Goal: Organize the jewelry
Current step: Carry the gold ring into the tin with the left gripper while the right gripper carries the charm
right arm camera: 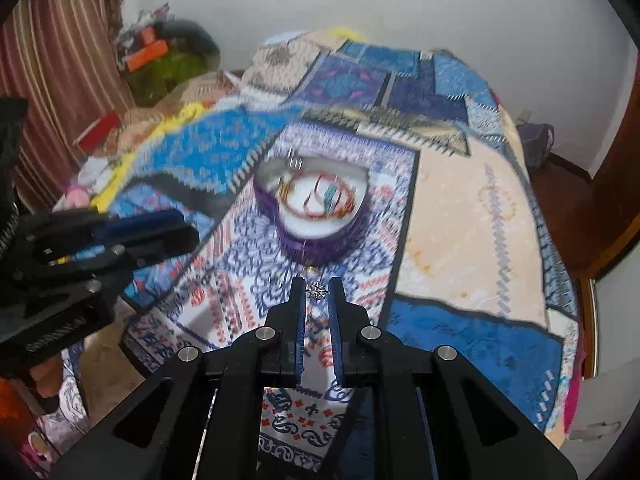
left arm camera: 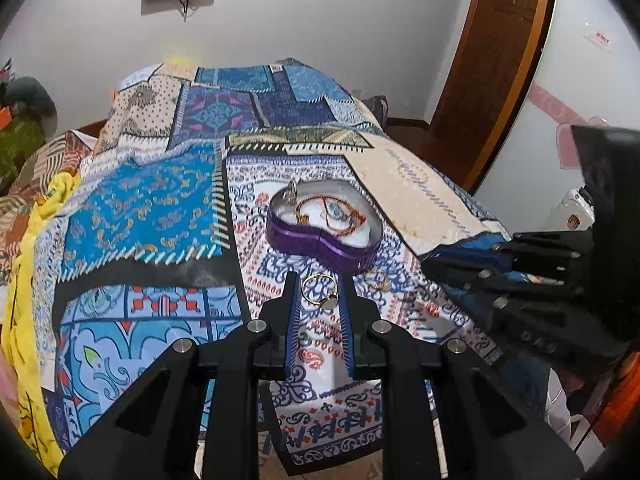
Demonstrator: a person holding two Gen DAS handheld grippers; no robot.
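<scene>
A gold ring (left arm camera: 319,292) with a pale oval face sits between the blue-padded fingers of the left hand-held gripper (left arm camera: 319,286), low over a patterned quilt (left arm camera: 140,208) on the bed. The jaws stand narrow around the band, though whether the pads actually touch it cannot be told. Just beyond lies a purple heart-shaped box (left arm camera: 320,246) with a white lining, holding a tangle of red and orange cord bracelets (left arm camera: 340,214) and a silvery piece at its far rim. A second small gold item (left arm camera: 382,283) rests on the quilt just beside the box, too small to make out.

To the right, the right hand-held gripper (right arm camera: 319,289) pinches a tiny sparkling star-shaped piece (right arm camera: 317,291) at its tips, near the box (right arm camera: 316,246). Motion blur smears the box and the quilt (right arm camera: 460,216) in this view, and the gripper bodies hide the cloth beneath them.
</scene>
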